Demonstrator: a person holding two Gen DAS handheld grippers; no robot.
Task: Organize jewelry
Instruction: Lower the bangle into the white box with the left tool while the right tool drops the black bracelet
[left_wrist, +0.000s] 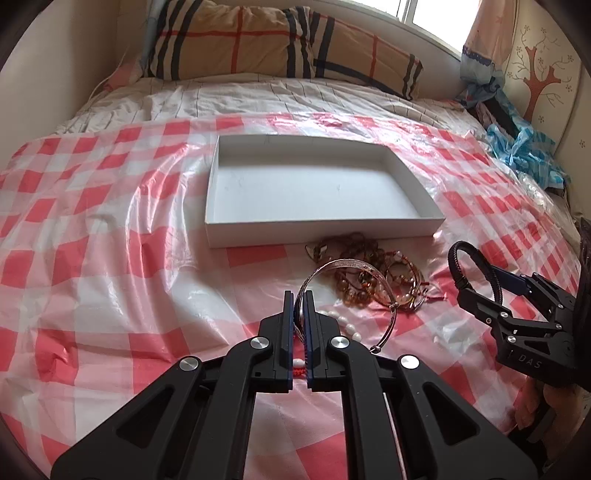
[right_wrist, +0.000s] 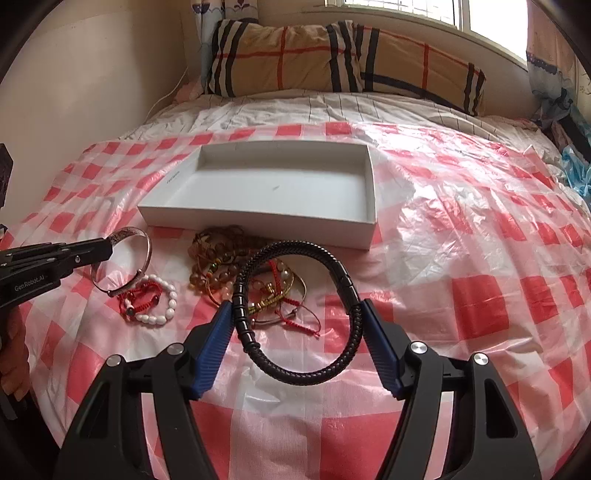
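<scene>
silver bangle (left_wrist: 334, 275) pinched in left gripper (left_wrist: 299, 295); black bracelet (right_wrist: 295, 306) spans right gripper (right_wrist: 297, 314) pads.

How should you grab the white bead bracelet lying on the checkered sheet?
Pinch one side of the white bead bracelet from above. It lies flat as an open loop; its right-hand arc is clear, while the red cord bracelet tangles its other side.

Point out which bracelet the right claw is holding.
The black braided bracelet, spanned between the right claw's blue pads. The silver bangle is in the left claw; the others lie loose.
</scene>
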